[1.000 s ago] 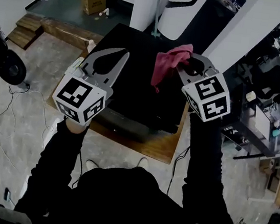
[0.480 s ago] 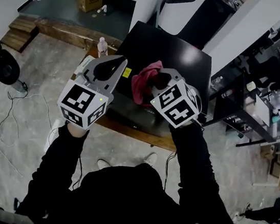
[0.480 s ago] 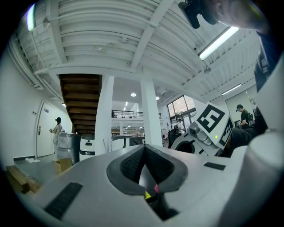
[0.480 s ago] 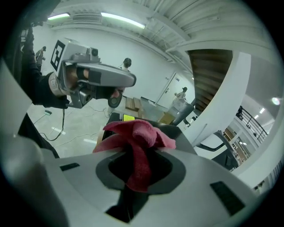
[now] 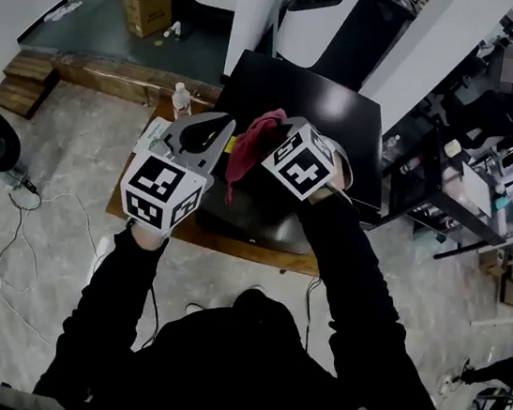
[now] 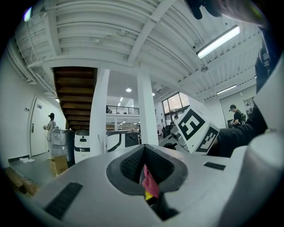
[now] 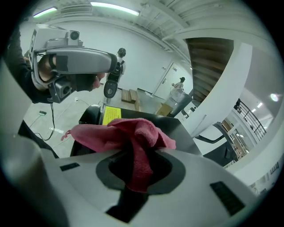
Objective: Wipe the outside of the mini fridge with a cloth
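Right hand-held gripper (image 7: 136, 174) clamping pink cloth (image 7: 132, 133) above mini fridge (image 5: 332, 106), left hand-held gripper (image 5: 225, 122) closed

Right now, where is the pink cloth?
Head view, centre: the pink cloth is clamped in the right gripper, above the black mini fridge, just right of the left gripper.

Marbled grey floor (image 5: 53, 171), white pillars (image 6: 144, 111)
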A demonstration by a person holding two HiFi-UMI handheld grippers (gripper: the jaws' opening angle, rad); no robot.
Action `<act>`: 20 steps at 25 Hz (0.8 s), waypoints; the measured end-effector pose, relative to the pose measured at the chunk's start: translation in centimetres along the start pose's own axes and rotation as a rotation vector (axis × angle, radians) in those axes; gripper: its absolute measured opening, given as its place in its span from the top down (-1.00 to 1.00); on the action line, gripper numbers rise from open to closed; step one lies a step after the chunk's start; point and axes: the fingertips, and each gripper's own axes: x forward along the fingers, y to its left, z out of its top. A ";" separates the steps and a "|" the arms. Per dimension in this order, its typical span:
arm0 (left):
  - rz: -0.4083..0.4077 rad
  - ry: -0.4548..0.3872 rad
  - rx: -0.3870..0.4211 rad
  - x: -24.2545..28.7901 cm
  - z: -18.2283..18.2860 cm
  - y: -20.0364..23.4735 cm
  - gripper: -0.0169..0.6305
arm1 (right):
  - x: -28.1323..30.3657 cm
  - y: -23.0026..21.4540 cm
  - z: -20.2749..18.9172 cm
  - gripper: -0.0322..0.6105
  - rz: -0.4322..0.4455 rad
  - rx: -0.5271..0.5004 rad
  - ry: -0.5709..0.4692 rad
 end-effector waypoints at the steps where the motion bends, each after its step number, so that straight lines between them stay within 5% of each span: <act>1: -0.006 0.003 0.004 0.5 0.0 0.2 0.93 | 0.5 -0.6 0.1 0.68 0.003 0.002 0.012; 12: 0.014 0.062 0.053 7.7 0.3 3.7 0.93 | 6.8 -10.7 0.0 0.68 0.031 0.005 0.116; 20: 0.041 0.097 0.068 12.5 -0.1 7.1 0.93 | 12.2 -18.4 0.3 0.68 -0.009 0.030 0.096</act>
